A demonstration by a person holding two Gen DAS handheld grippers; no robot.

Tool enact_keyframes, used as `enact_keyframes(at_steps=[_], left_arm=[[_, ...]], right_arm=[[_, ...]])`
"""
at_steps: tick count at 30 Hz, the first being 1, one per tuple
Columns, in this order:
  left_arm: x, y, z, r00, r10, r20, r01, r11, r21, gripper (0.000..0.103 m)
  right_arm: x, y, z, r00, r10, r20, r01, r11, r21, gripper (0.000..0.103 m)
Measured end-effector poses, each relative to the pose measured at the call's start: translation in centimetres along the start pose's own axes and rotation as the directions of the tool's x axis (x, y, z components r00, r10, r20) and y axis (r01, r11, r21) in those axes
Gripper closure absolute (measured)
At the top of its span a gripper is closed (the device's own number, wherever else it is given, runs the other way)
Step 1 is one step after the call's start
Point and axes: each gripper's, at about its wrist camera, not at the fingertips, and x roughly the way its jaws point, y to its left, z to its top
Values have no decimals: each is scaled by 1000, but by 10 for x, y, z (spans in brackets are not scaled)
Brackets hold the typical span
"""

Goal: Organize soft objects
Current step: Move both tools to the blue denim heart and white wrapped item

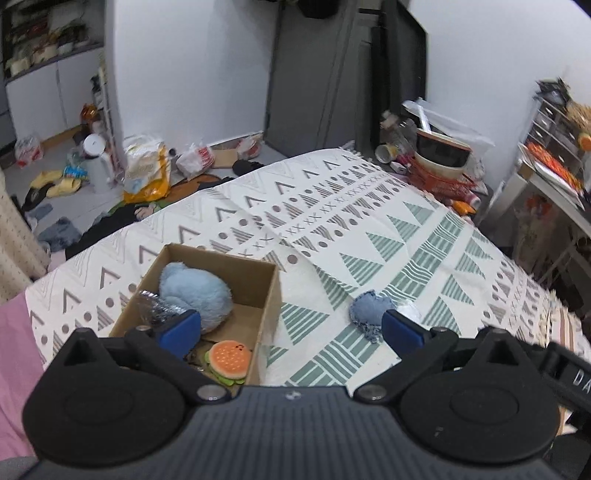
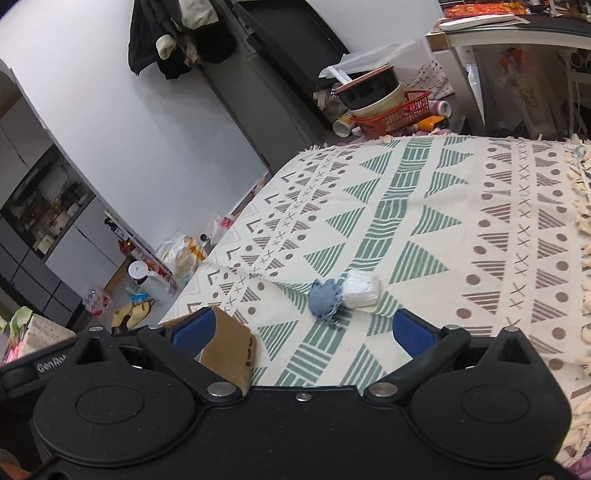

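Note:
A cardboard box (image 1: pixel 266 295) sits on the patterned cloth (image 1: pixel 406 229) at the left. It holds a light blue plush (image 1: pixel 195 293), a burger plush (image 1: pixel 228 359) and a crinkly silver item (image 1: pixel 157 312). A denim soft piece (image 1: pixel 369 310) lies on the cloth right of the box, with a white soft bundle (image 1: pixel 408 312) touching its right side. My left gripper (image 1: pixel 291 332) is open and empty, above the box's right wall. My right gripper (image 2: pixel 303 332) is open and empty, just short of the denim piece (image 2: pixel 325 297) and the white bundle (image 2: pixel 362 290). The box's corner (image 2: pixel 229 347) shows by its left finger.
The cloth's fringed edge (image 2: pixel 581 221) runs along the right. Beyond the far edge stand a red basket (image 2: pixel 399 114) with stacked bowls and a desk (image 2: pixel 517 33). The floor at the left holds bags (image 1: pixel 146 170), a white jug (image 1: pixel 96 162) and scattered clothes.

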Motion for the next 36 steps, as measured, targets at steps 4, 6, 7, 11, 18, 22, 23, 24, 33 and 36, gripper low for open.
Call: enact_keyframes(at_steps=[4, 6, 7, 11, 18, 22, 23, 24, 33, 36], left_arm=[[-5, -17, -5, 999, -34, 20, 34, 999, 27, 0], [-5, -23, -8, 999, -42, 31, 41, 999, 8, 0], [-5, -27, -8, 999, -43, 32, 43, 999, 4, 0], [-3, -43, -12, 998, -47, 38, 46, 999, 23, 0], [0, -59, -16, 997, -66, 37, 67, 998, -9, 0], [3, -68, -13, 998, -57, 37, 57, 998, 4, 0], [4, -69, -13, 998, -51, 41, 50, 999, 7, 0], [6, -71, -12, 998, -44, 41, 44, 999, 12, 0], [33, -81, -8, 999, -36, -8, 36, 999, 8, 0], [46, -82, -9, 998, -51, -28, 51, 999, 15, 0]], right_arm=[[-8, -11, 7, 1000, -1, 13, 1, 1000, 3, 0], [-11, -17, 9, 1000, -13, 28, 13, 1000, 6, 0], [-13, -20, 11, 999, -22, 36, 22, 1000, 9, 0], [-16, -36, 14, 999, -26, 41, 26, 999, 21, 0], [-24, -62, 23, 998, -32, 51, 29, 998, 56, 0], [-24, -75, 28, 999, -23, 49, 20, 997, 78, 0], [-24, -78, 28, 999, -21, 48, 17, 996, 84, 0], [-25, -81, 29, 999, -19, 48, 15, 996, 91, 0], [-12, -105, 34, 1000, 3, 18, -6, 983, 181, 0], [-2, -111, 34, 1000, 0, -3, 0, 979, 206, 0]])
